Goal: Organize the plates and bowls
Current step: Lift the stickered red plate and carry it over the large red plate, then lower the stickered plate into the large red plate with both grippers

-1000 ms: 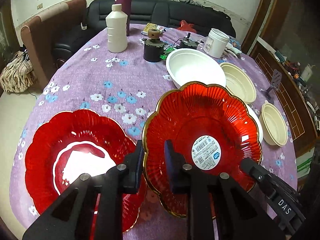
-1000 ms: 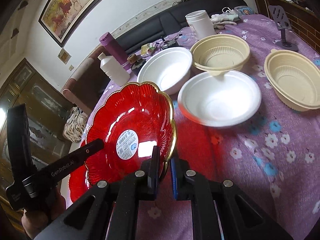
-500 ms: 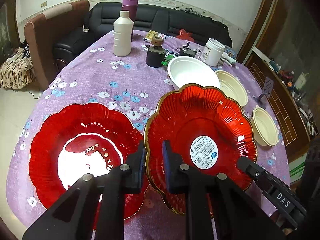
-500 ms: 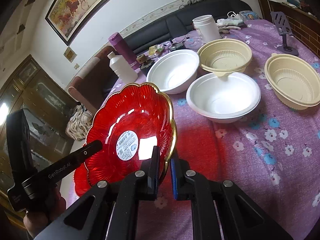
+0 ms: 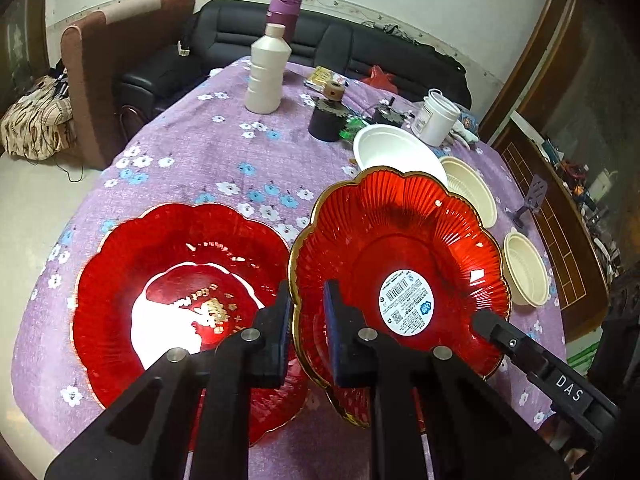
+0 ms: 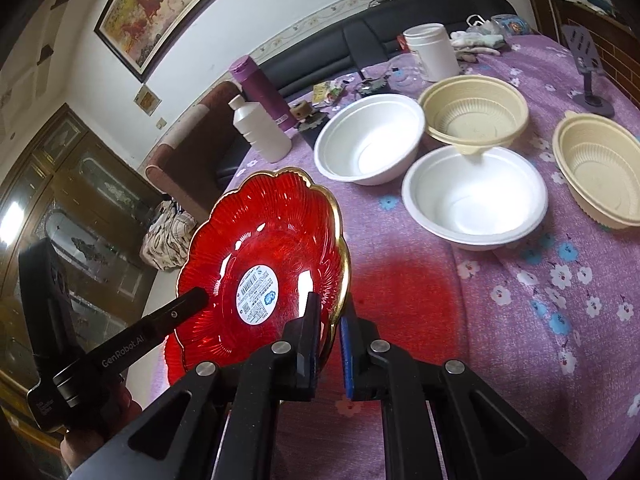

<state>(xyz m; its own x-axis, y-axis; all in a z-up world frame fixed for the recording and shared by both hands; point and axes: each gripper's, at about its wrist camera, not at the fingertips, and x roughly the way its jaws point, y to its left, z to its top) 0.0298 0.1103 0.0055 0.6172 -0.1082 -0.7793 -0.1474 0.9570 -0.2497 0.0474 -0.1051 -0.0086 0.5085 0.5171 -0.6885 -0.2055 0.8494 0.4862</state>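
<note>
Both tongs clamped on the gold-rimmed red plate, lifted clear of the bench

I have the left tongs [image 5: 306, 320] pinched tight on the near rim of the gold-rimmed plate [image 5: 400, 248], and the right tongs [image 6: 330, 334] gripping the opposite rim; over the last second the plate has risen and tilted, and more of the second red plate [image 5: 132, 264] lying flat on the purple bench [image 5: 224, 148] shows at its left; I judge the carry toward that plate is under way, so stacking is the next step; the two white bowls [image 6: 372, 144] and two cream bowls [image 6: 476, 114] sit untouched beyond, the nearer cream one's tab overhanging a white bowl; with two rim grips, uneven release could tip the plate.
</note>
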